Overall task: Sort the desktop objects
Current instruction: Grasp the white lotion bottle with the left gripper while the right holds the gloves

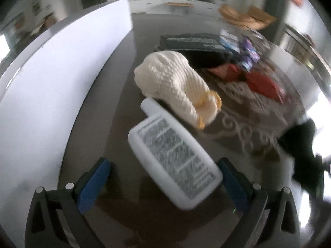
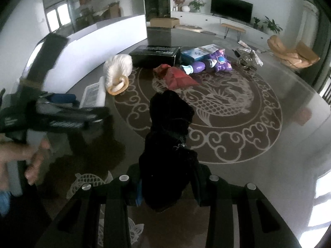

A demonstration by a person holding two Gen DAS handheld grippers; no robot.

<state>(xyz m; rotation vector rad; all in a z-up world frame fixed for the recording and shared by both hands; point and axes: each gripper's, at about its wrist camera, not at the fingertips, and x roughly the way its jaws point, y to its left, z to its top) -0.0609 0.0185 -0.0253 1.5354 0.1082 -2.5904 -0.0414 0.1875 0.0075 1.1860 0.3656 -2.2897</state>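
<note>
The left gripper (image 1: 164, 172) hangs wide open over the dark glossy table (image 1: 115, 111), holding nothing. A white bottle (image 1: 174, 161) lies flat between the two blue fingers (image 1: 94, 183), its base near the right-hand finger and its cap pointing away and to the left. Whether either pad touches it I cannot tell, as the picture is smeared.

To take it well, I would turn the wrist until the fingers face the bottle's two long flat-edged sides, centre it in the gap, then close across the body rather than the cap, since the smooth plastic looks likely to slide on the glass.

Just beyond the cap lies a cream knitted cloth (image 1: 171, 86) with a yellow ring, touching or nearly touching the bottle; the fingers should stay short of it so the knit is not caught. Farther out are a red cloth (image 1: 262, 84) and a black box (image 1: 194, 41).

The right gripper (image 2: 167, 188) is closed down on a black cloth (image 2: 167, 136), which stands up between its fingers. Holding it clear of the left gripper's path seems wise.
</note>
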